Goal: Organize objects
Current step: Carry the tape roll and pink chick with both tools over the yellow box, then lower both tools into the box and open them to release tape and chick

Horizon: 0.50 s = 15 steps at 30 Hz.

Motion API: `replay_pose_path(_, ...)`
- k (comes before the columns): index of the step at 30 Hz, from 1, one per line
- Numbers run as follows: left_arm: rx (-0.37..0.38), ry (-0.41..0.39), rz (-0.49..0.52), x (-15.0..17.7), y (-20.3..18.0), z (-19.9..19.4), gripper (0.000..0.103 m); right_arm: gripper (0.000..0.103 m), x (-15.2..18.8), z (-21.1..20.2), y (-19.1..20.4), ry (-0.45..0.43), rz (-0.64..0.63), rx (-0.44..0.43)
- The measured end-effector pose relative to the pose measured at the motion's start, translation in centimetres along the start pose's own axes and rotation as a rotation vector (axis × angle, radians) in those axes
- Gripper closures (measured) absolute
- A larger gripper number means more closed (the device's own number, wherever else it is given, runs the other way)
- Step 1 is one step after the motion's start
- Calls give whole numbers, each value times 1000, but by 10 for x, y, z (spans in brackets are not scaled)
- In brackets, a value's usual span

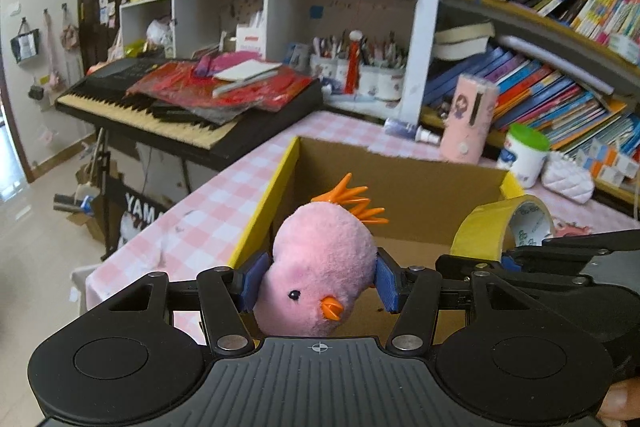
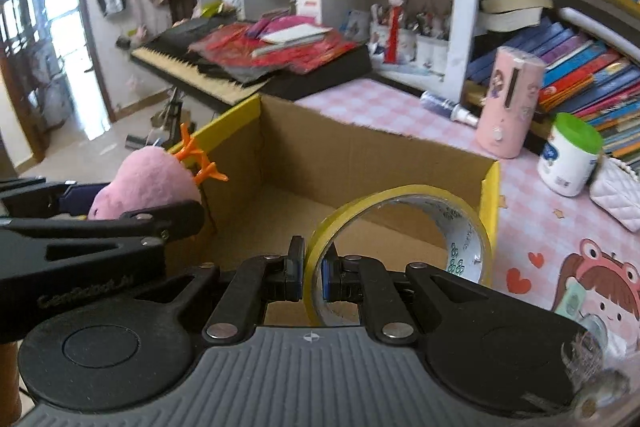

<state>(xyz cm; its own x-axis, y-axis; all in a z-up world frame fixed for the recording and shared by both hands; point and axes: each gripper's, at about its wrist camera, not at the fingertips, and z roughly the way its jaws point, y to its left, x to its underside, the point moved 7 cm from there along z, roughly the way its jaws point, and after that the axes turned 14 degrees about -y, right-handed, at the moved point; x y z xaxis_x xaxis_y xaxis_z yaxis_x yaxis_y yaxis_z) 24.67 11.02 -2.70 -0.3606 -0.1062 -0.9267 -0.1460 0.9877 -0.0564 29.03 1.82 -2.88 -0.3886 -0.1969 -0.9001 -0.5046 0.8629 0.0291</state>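
**Both loads over the box, neither released**

While you hold both items above the open cardboard box (image 1: 400, 187), watch for collisions between the two tools, since they hang close side by side.

Left wrist view: your left gripper (image 1: 318, 283) has its blue fingers (image 1: 386, 285) pressed into either side of the pink plush chick (image 1: 320, 267), which sits upside down, orange feet up, above the box's near left corner. Its soft body may cling to one pad on release and land on the yellow rim or outside on the checked surface (image 1: 200, 211).

Right wrist view: your right gripper (image 2: 312, 273) pinches the wall of the yellow tape roll (image 2: 400, 239), one finger outside the ring, one inside, the roll standing on edge over the box's right side, near the wall. Dropped from here, it will probably roll or bounce; lowering it first would likely prevent that.
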Motion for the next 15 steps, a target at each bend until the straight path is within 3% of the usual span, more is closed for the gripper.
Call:
replay_pose_path(9, -48, 62, 2, 13, 0, 16, 48, 93, 17, 19, -6, 97, 32, -64)
replay_pose_path(15, -60, 61, 13, 12, -4, 19, 51, 93, 18, 19, -6, 106, 49, -94)
